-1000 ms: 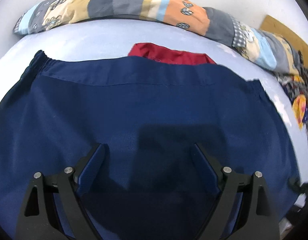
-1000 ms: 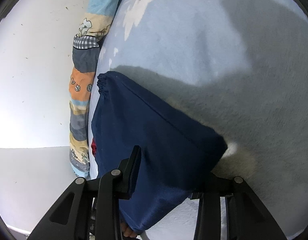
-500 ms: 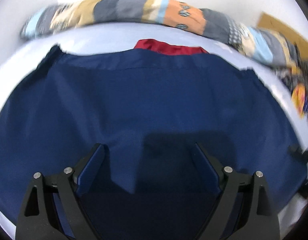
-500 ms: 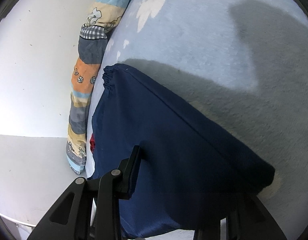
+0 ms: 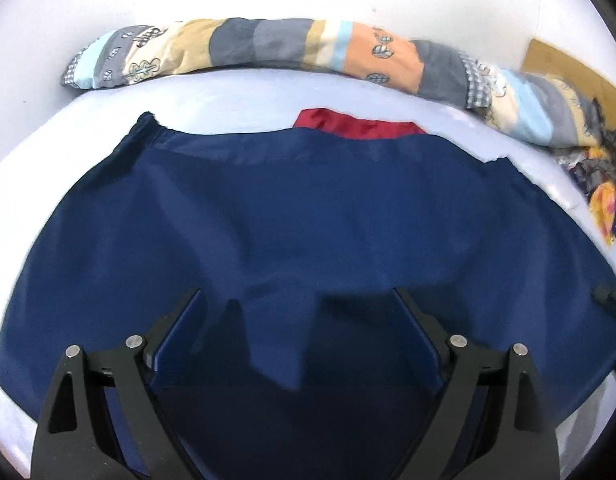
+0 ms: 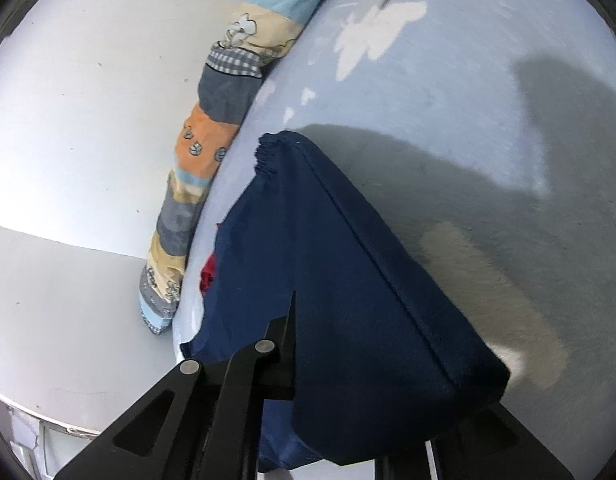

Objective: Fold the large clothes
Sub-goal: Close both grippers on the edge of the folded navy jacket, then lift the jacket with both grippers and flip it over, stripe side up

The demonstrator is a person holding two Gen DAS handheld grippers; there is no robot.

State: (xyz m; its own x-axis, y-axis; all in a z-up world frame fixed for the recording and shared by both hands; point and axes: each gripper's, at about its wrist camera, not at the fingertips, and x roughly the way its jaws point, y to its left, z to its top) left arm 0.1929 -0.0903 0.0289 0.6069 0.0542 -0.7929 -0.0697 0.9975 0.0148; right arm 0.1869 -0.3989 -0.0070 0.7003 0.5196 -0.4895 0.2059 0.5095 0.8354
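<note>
A large navy garment with a gathered waistband lies spread on the pale blue bed sheet. My left gripper hovers over its near part, open wide, with loose folds of cloth lying between the fingers. In the right wrist view the garment rises from the sheet at one corner. My right gripper has its jaws closing on that corner and pinches it. The cloth drapes over and hides its right finger.
A red garment pokes out from under the navy waistband. A long patchwork bolster runs along the white wall. A heap of patterned clothes and a brown board sit at the right.
My right gripper's jaws have closed on the navy corner and raised it off the sheet. My left gripper has drawn back a little, still open.
</note>
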